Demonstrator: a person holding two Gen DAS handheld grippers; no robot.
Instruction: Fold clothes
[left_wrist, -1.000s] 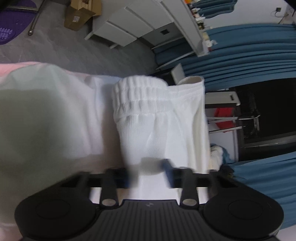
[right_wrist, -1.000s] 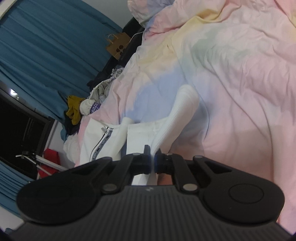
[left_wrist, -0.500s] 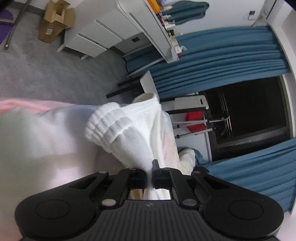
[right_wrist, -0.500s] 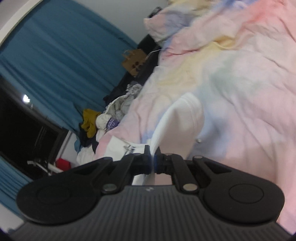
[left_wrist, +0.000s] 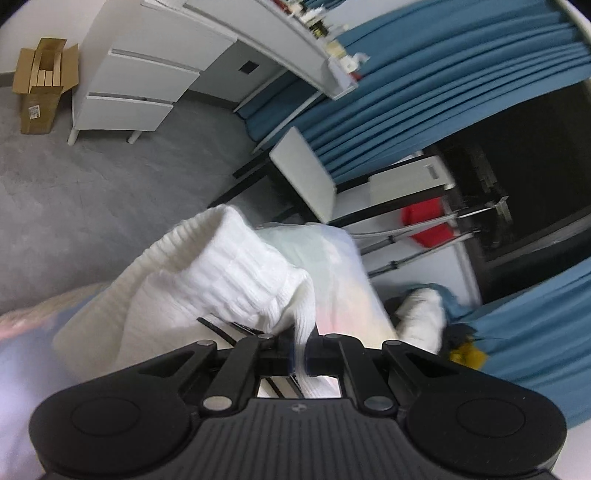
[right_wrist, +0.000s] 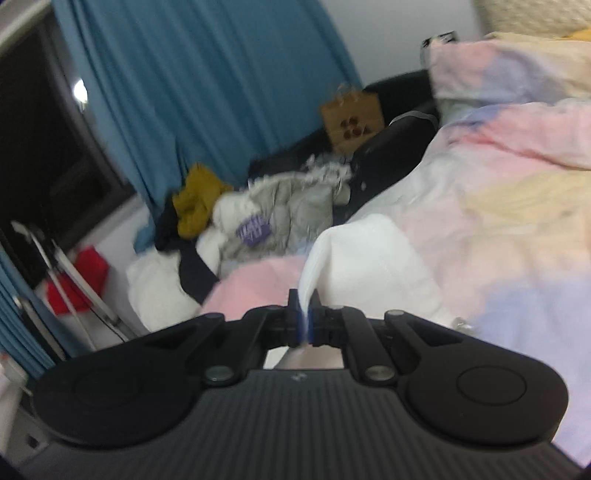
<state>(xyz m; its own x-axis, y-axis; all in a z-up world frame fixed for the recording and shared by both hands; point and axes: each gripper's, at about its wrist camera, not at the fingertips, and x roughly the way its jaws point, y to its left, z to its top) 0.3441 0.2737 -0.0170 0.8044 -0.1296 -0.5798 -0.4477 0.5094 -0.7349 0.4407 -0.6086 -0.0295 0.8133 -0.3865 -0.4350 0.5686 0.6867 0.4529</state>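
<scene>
A white garment with a ribbed elastic band (left_wrist: 229, 273) hangs bunched in front of my left gripper (left_wrist: 301, 356), which is shut on its fabric and holds it above the bed. My right gripper (right_wrist: 304, 325) is shut on another white edge of the garment (right_wrist: 369, 258), which drapes over the pastel bedsheet (right_wrist: 517, 206). Both views are blurred.
A pile of other clothes (right_wrist: 258, 218) lies at the bed's far left, with a brown paper bag (right_wrist: 351, 122) behind. Blue curtains (left_wrist: 424, 74), a white drawer unit (left_wrist: 136, 96), a cardboard box (left_wrist: 40, 85) and grey floor (left_wrist: 92, 192) lie beyond the bed edge.
My left gripper closed on the white garment and lifted it off the bed. My right gripper stayed shut on the fabric and rose too, so both views tilted up toward the room.
</scene>
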